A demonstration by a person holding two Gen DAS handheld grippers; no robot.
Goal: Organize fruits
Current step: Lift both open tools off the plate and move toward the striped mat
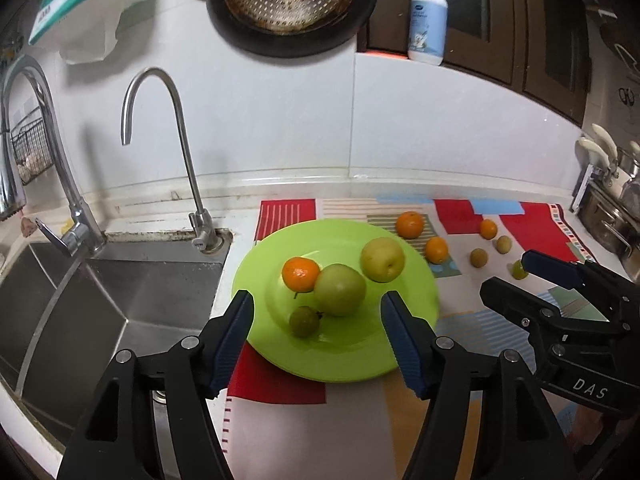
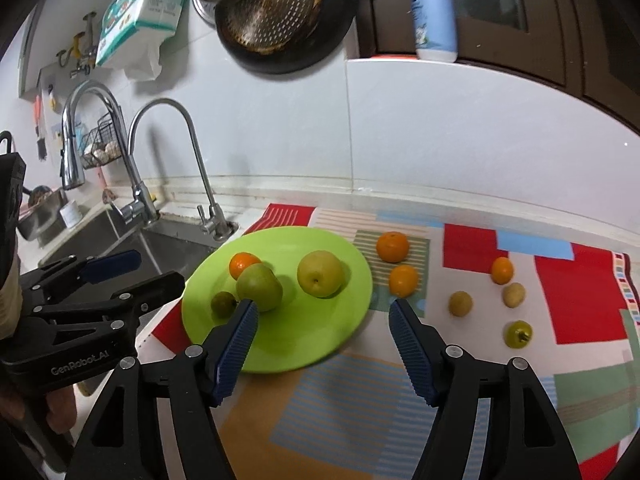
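Worktop mat, lower centre of the right wrist frame: bare, open for approach. Green plate, centre left: near rim clear; 4 fruits crowd its far half. Right of the plate, 6 loose fruits lie apart on the mat with passable gaps between them. Sink borders the plate on the left; 2 faucets, including the slim one, stand at its back edge. Left tool and right tool both hang with jaws apart, nothing between them.
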